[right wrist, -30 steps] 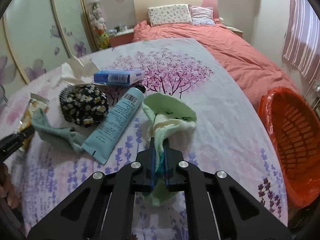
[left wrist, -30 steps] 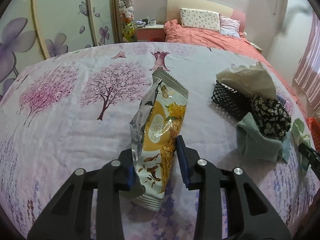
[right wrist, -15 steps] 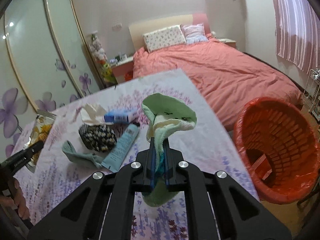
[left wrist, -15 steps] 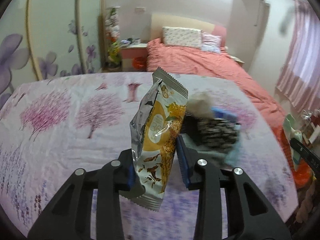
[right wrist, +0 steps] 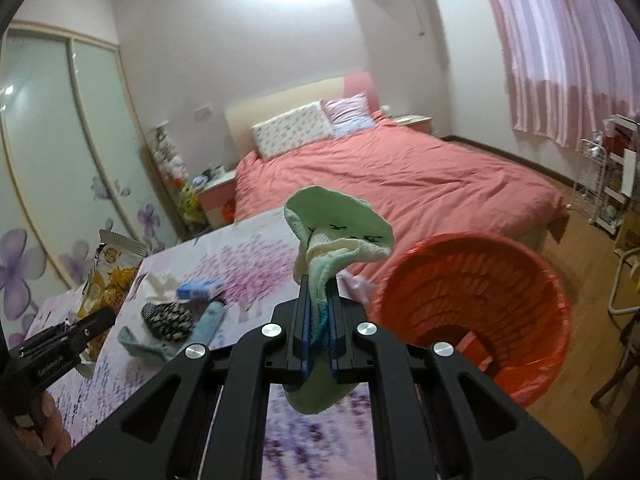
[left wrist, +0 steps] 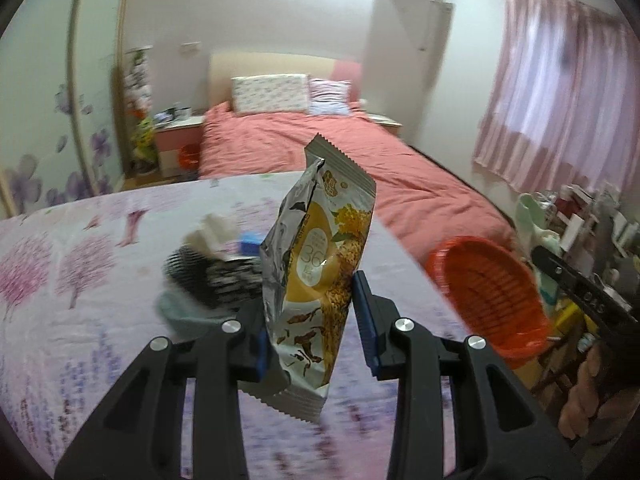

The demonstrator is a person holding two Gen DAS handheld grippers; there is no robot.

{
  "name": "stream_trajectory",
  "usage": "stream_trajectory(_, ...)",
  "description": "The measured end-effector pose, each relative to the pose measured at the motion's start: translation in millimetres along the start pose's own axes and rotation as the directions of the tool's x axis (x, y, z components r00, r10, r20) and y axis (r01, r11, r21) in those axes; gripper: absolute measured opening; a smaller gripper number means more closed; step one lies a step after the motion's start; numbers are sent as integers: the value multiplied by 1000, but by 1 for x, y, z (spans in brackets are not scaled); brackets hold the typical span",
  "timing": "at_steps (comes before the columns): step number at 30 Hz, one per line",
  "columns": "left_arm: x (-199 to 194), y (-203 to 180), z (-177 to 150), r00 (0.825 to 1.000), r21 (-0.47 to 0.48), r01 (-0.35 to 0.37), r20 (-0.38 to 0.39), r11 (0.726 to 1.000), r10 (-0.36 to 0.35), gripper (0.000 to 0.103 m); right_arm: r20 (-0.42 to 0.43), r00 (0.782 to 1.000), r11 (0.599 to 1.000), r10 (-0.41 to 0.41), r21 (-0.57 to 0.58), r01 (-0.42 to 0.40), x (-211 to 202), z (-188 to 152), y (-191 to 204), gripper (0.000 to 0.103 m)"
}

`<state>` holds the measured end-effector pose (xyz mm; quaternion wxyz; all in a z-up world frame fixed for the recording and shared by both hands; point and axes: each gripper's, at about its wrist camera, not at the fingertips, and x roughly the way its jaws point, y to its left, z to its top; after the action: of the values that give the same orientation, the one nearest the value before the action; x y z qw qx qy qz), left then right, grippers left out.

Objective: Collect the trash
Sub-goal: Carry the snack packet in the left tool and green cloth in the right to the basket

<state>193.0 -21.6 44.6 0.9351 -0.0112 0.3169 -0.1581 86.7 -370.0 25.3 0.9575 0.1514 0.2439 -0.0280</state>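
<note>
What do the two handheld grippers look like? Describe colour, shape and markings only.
The left gripper and the right gripper match: matte black angular frames with triangular cut-outs, round silver screw heads, and blue pads lining the fingers. Seen from the opposite camera, each black body carries small white lettering, too blurred to read.

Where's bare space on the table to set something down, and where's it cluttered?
Bare: the floral tablecloth between the blue box and the table's far edge, and the near strip below the right gripper. Crowded: box, crumpled tissue, black floral pouch, blue tube and grey-green cloth bunch together at left.
</note>
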Motion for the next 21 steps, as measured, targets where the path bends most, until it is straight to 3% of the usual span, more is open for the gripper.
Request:
stream_trajectory(5,11,-49,5,995,38,100,13,994,-100,35,23,999,998,-47,47,46,0,5,-32,7)
stream_trajectory(13,48,-132,3,968,108,253,-39,961,-250,35,31,997,991,-70,120,66,9,10,-77,7)
stream_trajectory(21,103,-185,-8,944,172,326,-118,930,-309,36,1,997,977,-76,201,74,31,8,-120,7)
